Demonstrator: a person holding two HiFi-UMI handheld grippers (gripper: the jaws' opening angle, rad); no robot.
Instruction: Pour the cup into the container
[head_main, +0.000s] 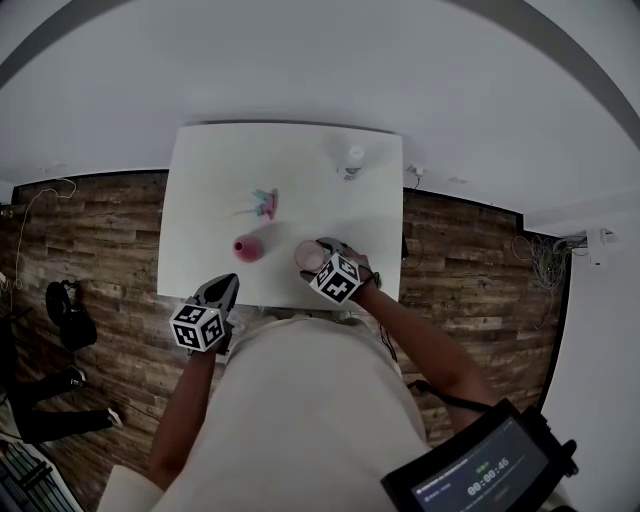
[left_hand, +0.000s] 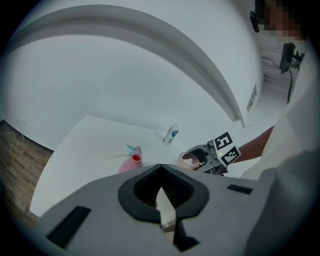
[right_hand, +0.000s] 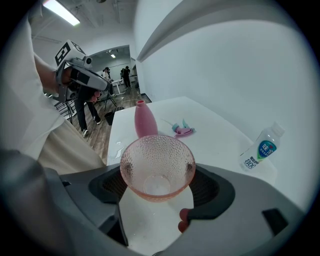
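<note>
As right gripper (right_hand: 158, 186) clasps cup (right_hand: 157, 165), left gripper (left_hand: 161, 194) closed

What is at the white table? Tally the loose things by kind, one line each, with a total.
Bottles: 2, pink bottle and clear water bottle
Cups: 1, pink glass cup
Spray heads: 1, pink-and-teal spray head
Total: 4

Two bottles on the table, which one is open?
The pink bottle: its neck is bare, and a spray head lies loose just beyond it. The clear water bottle has its white cap on.
</note>
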